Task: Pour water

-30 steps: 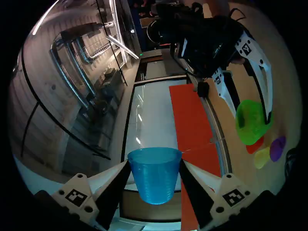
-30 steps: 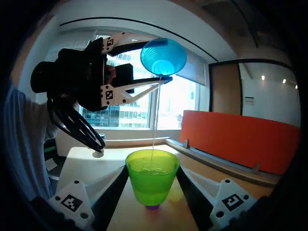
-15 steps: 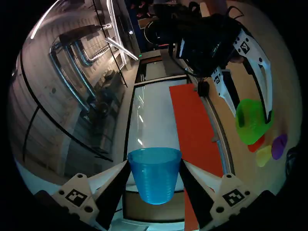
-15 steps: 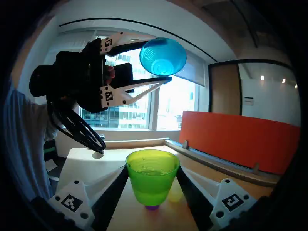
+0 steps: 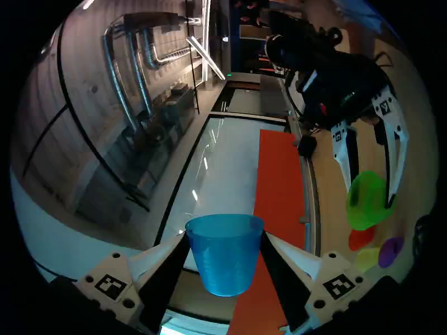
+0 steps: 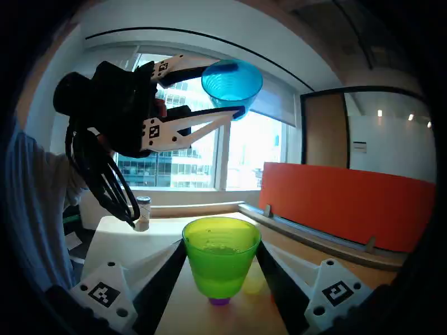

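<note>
I have my left hand-held gripper (image 5: 224, 241) clamped on the tilted blue cup (image 5: 224, 265), and my right hand-held gripper (image 6: 222, 252) clamped on the green cup (image 6: 222, 271) holding water (image 6: 219, 249).

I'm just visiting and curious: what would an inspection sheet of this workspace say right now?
Surface: pale wooden table.
Job's things: green cup holds water; blue cup tilted, held high.
Clutter: purple cup and yellow cup by the green cup; small jar.
Grippers: right gripper jaws shut on green cup; left gripper jaws shut on blue cup.
Cables: black cables hang below left gripper.
Surroundings: orange partition, window.
</note>
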